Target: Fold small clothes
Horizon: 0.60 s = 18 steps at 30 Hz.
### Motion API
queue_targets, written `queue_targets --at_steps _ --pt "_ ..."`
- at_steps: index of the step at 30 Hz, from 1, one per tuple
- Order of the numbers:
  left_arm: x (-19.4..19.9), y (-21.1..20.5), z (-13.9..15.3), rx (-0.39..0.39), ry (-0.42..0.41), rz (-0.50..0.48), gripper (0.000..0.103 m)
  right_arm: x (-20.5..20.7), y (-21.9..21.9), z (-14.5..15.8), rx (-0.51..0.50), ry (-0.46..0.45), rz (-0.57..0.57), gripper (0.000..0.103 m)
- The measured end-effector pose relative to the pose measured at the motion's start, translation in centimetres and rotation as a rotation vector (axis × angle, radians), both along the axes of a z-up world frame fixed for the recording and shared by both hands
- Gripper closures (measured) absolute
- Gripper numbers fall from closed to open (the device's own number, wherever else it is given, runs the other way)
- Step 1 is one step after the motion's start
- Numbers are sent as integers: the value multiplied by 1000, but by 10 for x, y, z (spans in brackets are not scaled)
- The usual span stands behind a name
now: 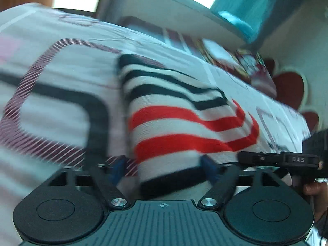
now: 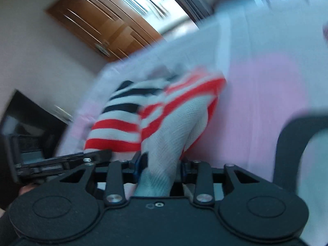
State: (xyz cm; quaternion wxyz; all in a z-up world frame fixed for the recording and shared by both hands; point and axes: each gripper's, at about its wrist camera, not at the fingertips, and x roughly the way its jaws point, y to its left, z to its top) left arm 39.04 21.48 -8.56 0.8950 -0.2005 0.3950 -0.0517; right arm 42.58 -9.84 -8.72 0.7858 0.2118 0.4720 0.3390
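The striped garment [image 1: 180,119], banded in black, white and red, lies on a bed sheet [image 1: 61,94] printed with dark and maroon curved lines; both views are smeared by blur. In the left wrist view the left gripper [image 1: 164,164] has its blue fingers [image 1: 117,168] standing wide, one on each side of the garment's near end, whose black-edged hem runs down between them toward the gripper body; whether the pads press on the cloth I cannot tell. The right gripper [image 2: 162,166] has its fingers [image 2: 139,165] set narrow, clamped on a bunched white fold of the same garment, which rises from between them and spreads ahead into red and black stripes. Beyond the right fingers the sheet [image 2: 266,86] looks pale pink and white; a wooden door [image 2: 106,26] shows far ahead to their left. Each gripper appears at the edge of the other's view.
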Motion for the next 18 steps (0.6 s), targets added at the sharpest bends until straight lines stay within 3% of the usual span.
queue_targets --at_steps 3,4,6,10,13,14,15,16,18 --pt "-15 -8 12 70 -44 25 18 -3 -24 -2 73 35 -67 57" --pt "-19 -10 18 98 -64 26 18 -5 -33 5 67 15 -85 52" --pt "-22 -12 26 117 -100 31 18 -7 -49 20 80 -35 -118 53" --pt "-14 -11 29 125 -90 38 18 14 -53 33 95 -17 -112 57" --pt "-11 -17 24 161 -48 31 18 28 -30 32 5 -36 -77 58" --pt "-13 -19 25 173 -48 24 18 28 -23 32 -25 -54 -76 60" --pt "-14 -22 25 183 -57 26 18 28 -17 35 -33 -88 -68 71" --pt "-16 -23 29 199 -80 35 18 26 -8 38 -40 -142 -47 82" --pt "-20 -22 32 207 -115 44 18 19 -4 49 -35 -280 6 89"
